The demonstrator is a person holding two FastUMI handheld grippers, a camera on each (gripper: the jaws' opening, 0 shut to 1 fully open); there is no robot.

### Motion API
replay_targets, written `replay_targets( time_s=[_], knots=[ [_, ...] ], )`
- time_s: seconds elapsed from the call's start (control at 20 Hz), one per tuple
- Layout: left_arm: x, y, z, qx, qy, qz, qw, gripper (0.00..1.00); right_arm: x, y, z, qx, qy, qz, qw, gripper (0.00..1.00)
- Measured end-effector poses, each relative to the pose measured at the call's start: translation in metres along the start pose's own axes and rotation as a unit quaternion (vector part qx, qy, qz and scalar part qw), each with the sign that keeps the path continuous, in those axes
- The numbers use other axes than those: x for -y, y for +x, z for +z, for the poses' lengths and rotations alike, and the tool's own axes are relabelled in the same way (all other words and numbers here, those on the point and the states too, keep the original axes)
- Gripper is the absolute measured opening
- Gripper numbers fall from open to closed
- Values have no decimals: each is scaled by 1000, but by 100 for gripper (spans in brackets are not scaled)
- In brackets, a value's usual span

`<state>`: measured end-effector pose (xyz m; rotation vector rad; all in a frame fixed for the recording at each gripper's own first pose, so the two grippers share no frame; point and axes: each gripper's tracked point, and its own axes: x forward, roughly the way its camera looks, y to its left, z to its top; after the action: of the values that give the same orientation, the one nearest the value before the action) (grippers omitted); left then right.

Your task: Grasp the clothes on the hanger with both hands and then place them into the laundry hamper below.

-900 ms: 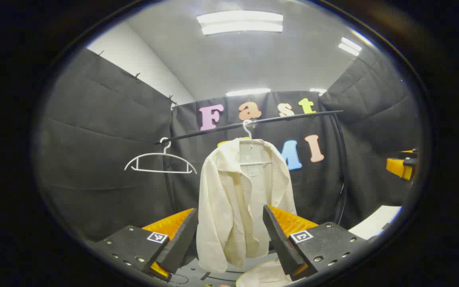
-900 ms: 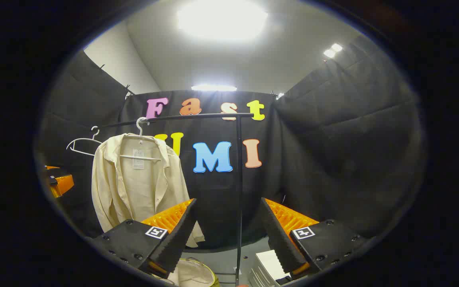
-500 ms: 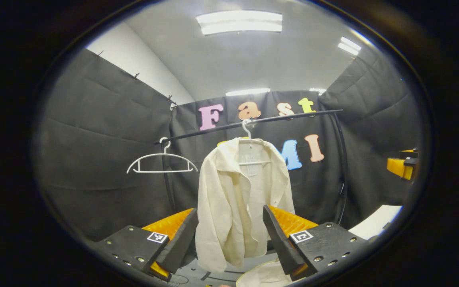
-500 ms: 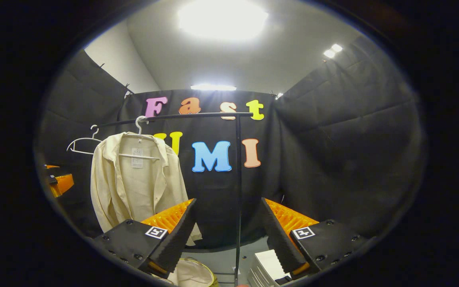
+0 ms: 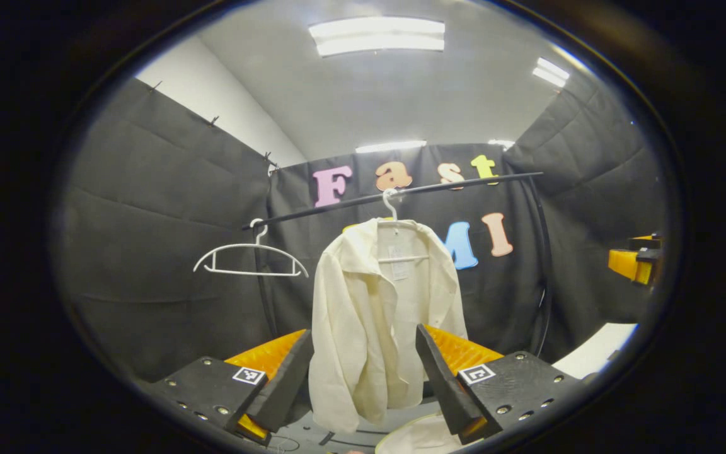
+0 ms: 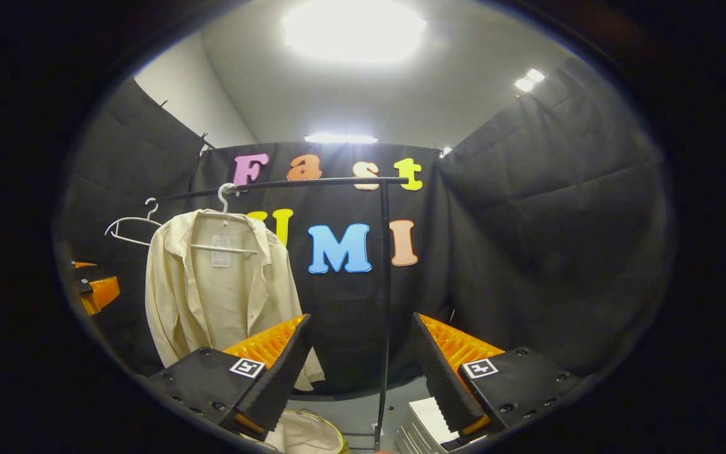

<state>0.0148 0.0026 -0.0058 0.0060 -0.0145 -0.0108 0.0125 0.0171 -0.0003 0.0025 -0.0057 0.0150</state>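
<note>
The shirt (image 5: pixel 379 315) hung from a white hanger (image 5: pixel 394 221) near the middle of the rail (image 5: pixel 401 192), with the hamper (image 5: pixel 416 438) on the floor below it. An empty hanger (image 5: pixel 249 258) hung near the rail's left end. The step in hand looked like the reach. To do it well, each pair of tongs should probably close on one shoulder of the shirt, taking a good fold of cloth, then lift it clear of the hanger's arms before lowering. The left tongs (image 5: pixel 363 372) stood wide open, holding nothing, short of the shirt. The right tongs (image 6: pixel 360 369) were also wide open and empty, aimed past the shirt (image 6: pixel 218 284) at the rail's post (image 6: pixel 383 302).
</note>
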Motion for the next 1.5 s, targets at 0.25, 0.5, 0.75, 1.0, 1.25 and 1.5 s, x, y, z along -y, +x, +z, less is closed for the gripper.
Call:
replay_targets(
  time_s=[0.25,0.5,0.75,1.0,1.25,1.5],
  knots=[
    [-4,14,-9,-3,-15,-10,1000,94,-24,13,4,11,0,12,1000,98],
    [-10,32,0,2,-22,-3,1000,94,-54,34,14,19,18,36,999,98],
    [-1,58,4,5,-28,6,1000,95,-80,69,23,31,19,74,997,98],
    [12,90,6,0,-25,30,999,94,-106,114,22,36,25,124,991,98],
    [27,126,5,-6,-22,47,999,95,-123,157,24,35,37,158,986,98],
    [34,159,0,-14,-21,64,998,96,-147,190,18,28,39,193,980,97]
  ],
)
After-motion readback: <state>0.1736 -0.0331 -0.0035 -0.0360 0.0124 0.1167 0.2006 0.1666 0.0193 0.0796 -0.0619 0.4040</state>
